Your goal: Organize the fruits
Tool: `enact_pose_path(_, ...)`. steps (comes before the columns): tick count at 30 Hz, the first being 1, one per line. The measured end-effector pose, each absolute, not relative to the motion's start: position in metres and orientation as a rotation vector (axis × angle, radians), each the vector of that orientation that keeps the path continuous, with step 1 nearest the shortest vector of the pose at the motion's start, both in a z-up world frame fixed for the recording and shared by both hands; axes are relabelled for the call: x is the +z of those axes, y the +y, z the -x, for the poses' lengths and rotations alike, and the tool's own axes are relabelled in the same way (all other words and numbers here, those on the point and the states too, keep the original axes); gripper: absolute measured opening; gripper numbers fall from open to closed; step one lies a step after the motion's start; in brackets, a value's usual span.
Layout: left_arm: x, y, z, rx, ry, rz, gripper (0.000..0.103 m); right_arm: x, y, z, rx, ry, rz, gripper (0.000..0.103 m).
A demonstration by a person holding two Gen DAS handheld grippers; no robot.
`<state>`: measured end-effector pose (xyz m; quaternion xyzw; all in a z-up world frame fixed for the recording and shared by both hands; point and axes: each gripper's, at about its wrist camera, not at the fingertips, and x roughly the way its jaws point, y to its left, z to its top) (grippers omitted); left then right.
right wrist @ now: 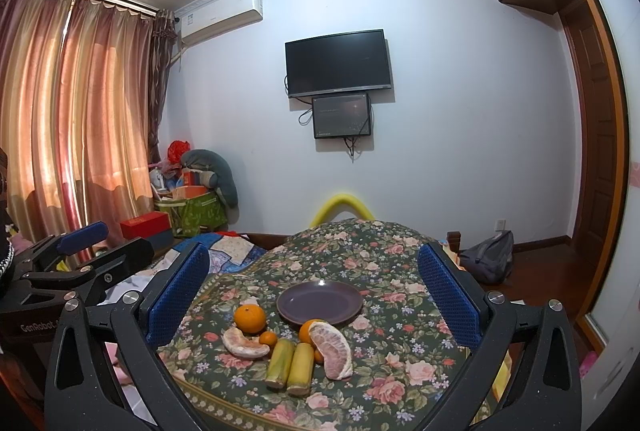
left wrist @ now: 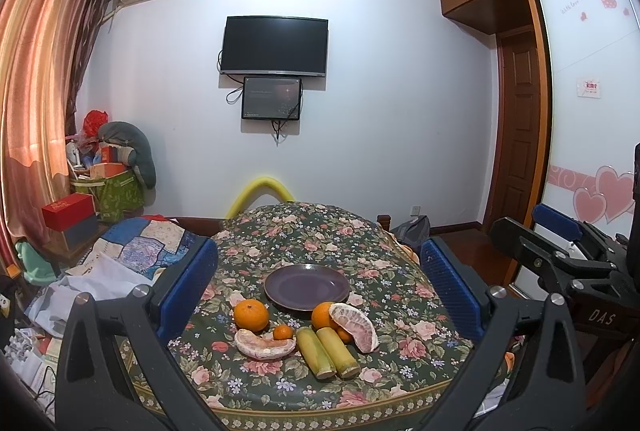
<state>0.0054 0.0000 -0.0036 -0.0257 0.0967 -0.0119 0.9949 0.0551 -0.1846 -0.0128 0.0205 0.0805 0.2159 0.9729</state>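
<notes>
A dark purple plate (left wrist: 307, 287) (right wrist: 320, 303) sits on the floral tablecloth (left wrist: 360, 243). In front of it lie a large orange (left wrist: 251, 315) (right wrist: 249, 318), a second orange (left wrist: 322, 315), a small mandarin (left wrist: 283, 332) (right wrist: 268, 339), two pomelo segments (left wrist: 262, 343) (left wrist: 357, 327), and two sugarcane pieces (left wrist: 316, 353) (left wrist: 338, 353). My left gripper (left wrist: 320, 295) is open and empty, held above the table's near edge. My right gripper (right wrist: 314, 305) is open and empty, beside it on the right.
The table drops off at its near edge (left wrist: 320, 405). A bed with patchwork bedding (left wrist: 144, 243) lies to the left. Boxes and bags (left wrist: 108, 183) pile near the curtain. A backpack (right wrist: 490, 257) lies on the floor at right, by the wardrobe (left wrist: 584, 111).
</notes>
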Motion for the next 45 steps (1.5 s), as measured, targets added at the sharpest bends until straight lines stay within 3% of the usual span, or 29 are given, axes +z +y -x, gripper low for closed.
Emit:
enact_pose_path(19, -0.009, 0.003, -0.019, -0.018, 0.219, 0.049, 0.103, -0.018, -0.182, -0.060, 0.426, 0.186, -0.033, 0.103)
enact_pose_path(41, -0.089, 0.049, -0.124, 0.038, 0.494, 0.107, 0.103, -0.090, -0.166, -0.156, 0.368, 0.468, 0.084, 0.103)
enact_pose_path(45, -0.108, 0.058, -0.137, 0.063, 0.537, 0.100, 0.097, -0.105, -0.163, -0.171, 0.382, 0.527, 0.092, 0.103)
